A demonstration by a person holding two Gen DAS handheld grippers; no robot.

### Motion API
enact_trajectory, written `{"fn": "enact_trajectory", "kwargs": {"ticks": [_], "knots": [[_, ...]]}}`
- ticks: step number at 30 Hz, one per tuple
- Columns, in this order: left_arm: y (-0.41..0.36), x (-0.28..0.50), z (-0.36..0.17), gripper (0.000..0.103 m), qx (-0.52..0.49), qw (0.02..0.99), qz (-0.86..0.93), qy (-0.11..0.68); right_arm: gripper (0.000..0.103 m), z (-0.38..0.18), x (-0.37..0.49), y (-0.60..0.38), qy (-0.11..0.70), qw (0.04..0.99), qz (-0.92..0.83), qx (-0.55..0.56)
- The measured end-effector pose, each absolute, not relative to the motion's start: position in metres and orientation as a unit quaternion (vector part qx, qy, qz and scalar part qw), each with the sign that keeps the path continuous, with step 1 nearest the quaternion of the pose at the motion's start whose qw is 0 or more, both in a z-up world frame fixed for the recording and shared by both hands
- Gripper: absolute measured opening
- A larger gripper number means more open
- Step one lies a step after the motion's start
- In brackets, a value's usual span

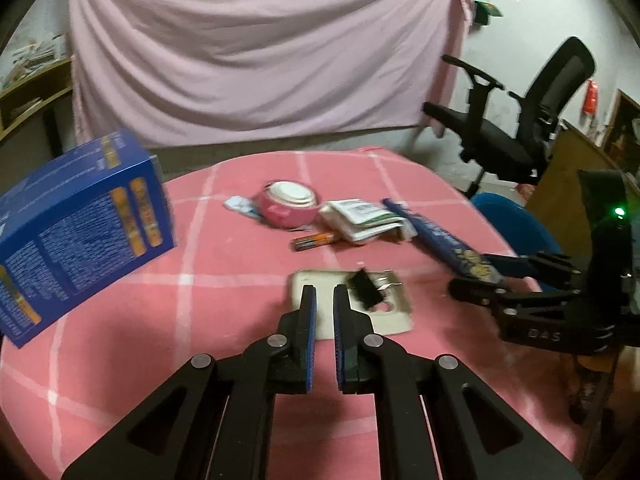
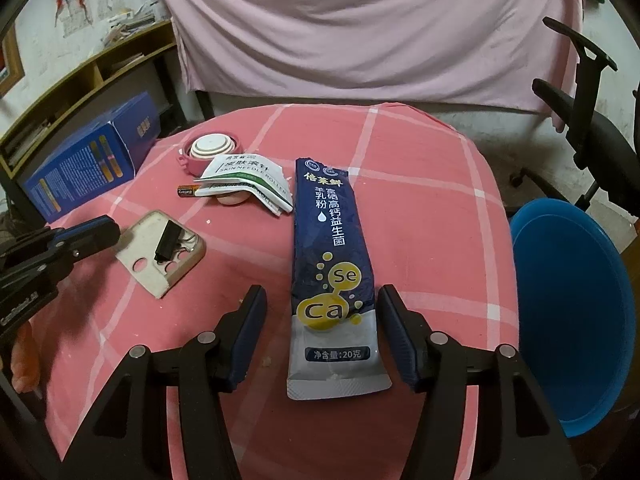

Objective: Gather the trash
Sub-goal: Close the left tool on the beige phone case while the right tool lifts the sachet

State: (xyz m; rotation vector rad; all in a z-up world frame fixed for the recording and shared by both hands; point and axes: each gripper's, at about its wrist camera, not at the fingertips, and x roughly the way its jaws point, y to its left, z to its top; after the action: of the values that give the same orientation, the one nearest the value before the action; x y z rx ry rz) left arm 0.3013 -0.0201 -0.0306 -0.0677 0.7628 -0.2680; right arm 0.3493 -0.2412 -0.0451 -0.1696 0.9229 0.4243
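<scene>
A: How far along is the trash collecting?

B: Barely begun, I'd judge. The round blue plastic basin [image 2: 572,312] just off the right edge of the pink checked tablecloth [image 2: 420,184] shows only bare inner wall; I can't see anything in it. Everything else lies on the cloth.

A: What is left?

B: The long dark-blue foil sachet [image 2: 334,268] printed with yellow "Se" and "Ca" circles, the torn white paper packet [image 2: 244,184] behind it, a small orange battery [image 2: 188,191], and a beige phone case [image 2: 160,254] with a black binder clip [image 2: 168,242] lying in it. A pink collapsible cup [image 2: 208,150] and a blue cardboard box [image 2: 84,164] sit at the far left; whether those count as trash I can't say.

A: Which way does the sachet lie?

B: Flat, its long axis running near to far. The white sealed end is nearest, the dark torn end points toward the far side.

A: And the grippers?

B: The right gripper [image 2: 322,320] is spread, a finger on either side of the sachet's near end, clear cloth showing between pads and foil, so nothing is grasped. The left gripper [image 1: 325,304] is all but closed, a thin slit between the pads, empty, poised over the near edge of the phone case.
</scene>
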Motion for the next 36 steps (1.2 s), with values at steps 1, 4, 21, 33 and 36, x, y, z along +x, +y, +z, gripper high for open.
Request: {"fn": "enact_trajectory", "kwargs": {"ticks": [1, 4, 21, 33, 36], "knots": [[-0.023, 0.303, -0.03, 0.006, -0.035, 0.917, -0.141, 0.372, 0.055, -0.045, 0.35, -0.243, 0.441, 0.871, 0.201, -0.079], [-0.029, 0.311, -0.032, 0.006, -0.044, 0.908, -0.16, 0.384, 0.05, -0.044, 0.351, -0.245, 0.44, 0.872, 0.201, -0.071], [-0.041, 0.34, -0.035, 0.021, -0.071, 0.89, -0.151, 0.423, 0.046, -0.044, 0.352, -0.246, 0.441, 0.872, 0.203, -0.064], [-0.039, 0.333, -0.038, 0.011, -0.072, 0.893, -0.158, 0.416, 0.039, -0.047, 0.35, -0.238, 0.444, 0.869, 0.202, -0.081], [-0.034, 0.33, -0.037, 0.011, -0.084, 0.894, -0.16, 0.41, 0.036, -0.046, 0.346, -0.236, 0.437, 0.872, 0.202, -0.087]]}}
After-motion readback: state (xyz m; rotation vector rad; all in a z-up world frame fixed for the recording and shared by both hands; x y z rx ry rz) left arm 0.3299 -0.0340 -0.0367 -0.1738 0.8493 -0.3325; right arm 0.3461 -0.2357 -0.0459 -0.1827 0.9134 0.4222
